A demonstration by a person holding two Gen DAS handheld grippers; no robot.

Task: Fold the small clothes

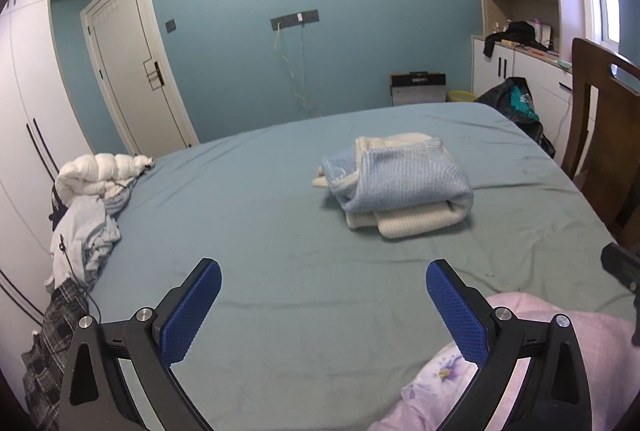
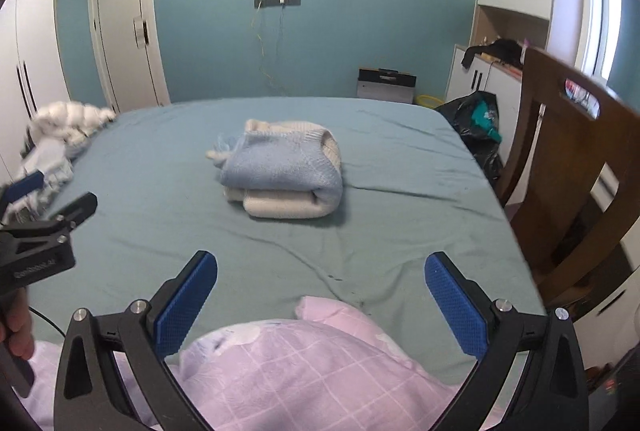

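A bed (image 1: 280,215) covered in a pale green-blue sheet fills most of both views, its far edge running toward a teal wall. On the left edge of the bed lies a pile of loose clothes (image 1: 92,207), white, pale blue and checked pieces heaped together. At the near edge sits a pink quilt (image 2: 288,371) with a grid pattern and flower print. A brown wooden chair (image 2: 568,167) stands just beside the bed's right side.

The folded sweater (image 2: 284,171), light blue over cream, rests flat on the sheet in the middle of the bed, well apart from both tools and touching neither.

The right gripper (image 2: 322,307) hangs over the near part of the bed above the quilt, its 2 blue-padded fingers (image 2: 184,307) spread wide with nothing between them. The left gripper (image 1: 324,311) hovers over bare sheet to the left, likewise spread wide and empty. In the right wrist view, a hand (image 2: 16,327) grips the left tool's handle at the left edge.
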